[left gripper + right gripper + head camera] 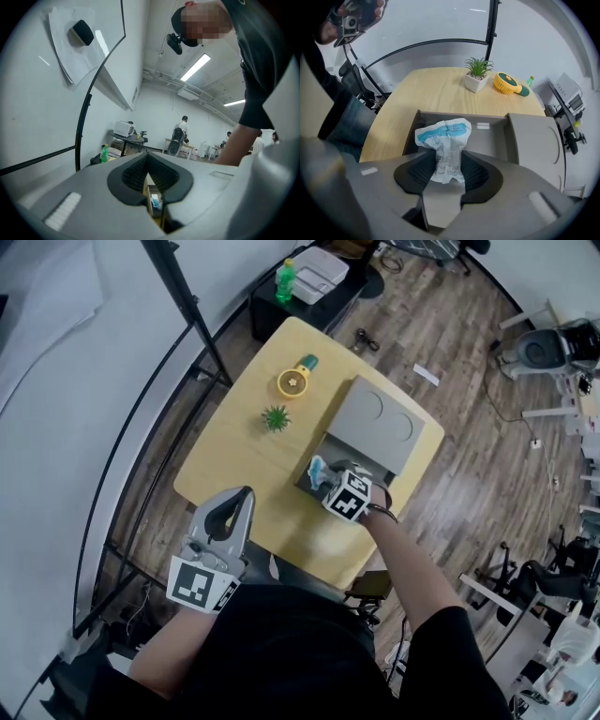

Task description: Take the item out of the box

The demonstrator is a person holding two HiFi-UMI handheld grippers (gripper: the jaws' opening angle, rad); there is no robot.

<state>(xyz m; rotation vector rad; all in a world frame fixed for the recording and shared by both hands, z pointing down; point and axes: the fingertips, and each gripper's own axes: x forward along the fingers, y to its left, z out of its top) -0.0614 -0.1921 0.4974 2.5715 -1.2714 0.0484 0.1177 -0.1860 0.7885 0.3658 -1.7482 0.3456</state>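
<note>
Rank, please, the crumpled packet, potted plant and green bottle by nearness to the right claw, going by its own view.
1. Crumpled packet, pinched in the right claw.
2. Potted plant, on the table behind.
3. Green bottle, beyond the table's far right edge.

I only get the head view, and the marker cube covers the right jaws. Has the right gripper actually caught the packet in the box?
Observer: Yes. The right gripper view shows the right gripper with its pads pressed on the crumpled white-and-blue packet.
Operator: Is it lifted clear yet?
Observer: No. Its far end lies inside the walls of the grey box.
Operator: And the other hand?
Observer: The left gripper has its tips together on nothing, and its view faces out into the room.
</note>
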